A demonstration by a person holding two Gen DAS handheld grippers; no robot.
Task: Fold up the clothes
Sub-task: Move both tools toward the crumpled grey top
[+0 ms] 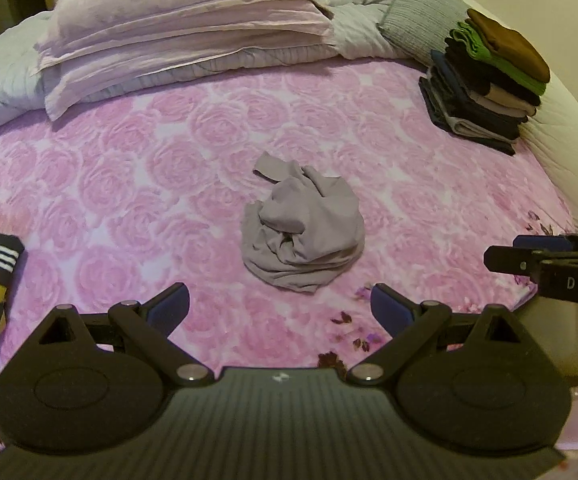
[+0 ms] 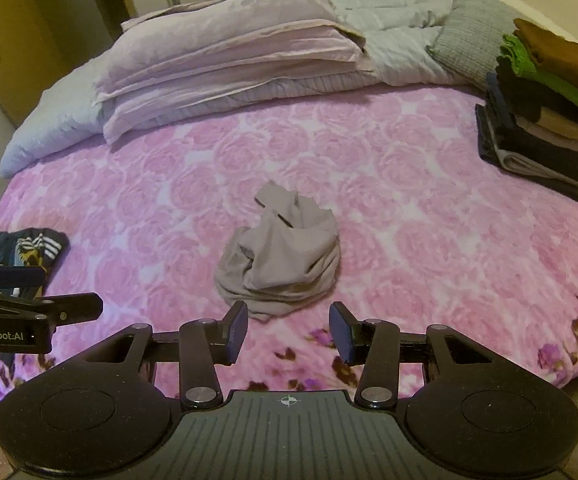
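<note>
We judge the task well along but unfinished. A stack of folded clothes [image 1: 489, 80] sits at the far right corner of the bed [image 1: 129, 184], 1 tall pile topped by a brown piece. What is left shows plainly: the grey garment [image 1: 303, 226] lies crumpled in a heap at the middle of the bed, toward the near edge, not yet spread. A dark striped garment [image 2: 29, 246] waits bunched at the near left edge. Our left gripper [image 1: 279, 304] hovers empty over the near edge, jaws wide apart. Our right gripper [image 2: 287, 330] hangs just short of the grey heap, jaws apart and holding nothing. Pillows [image 2: 225, 52] rest along the far edge.
</note>
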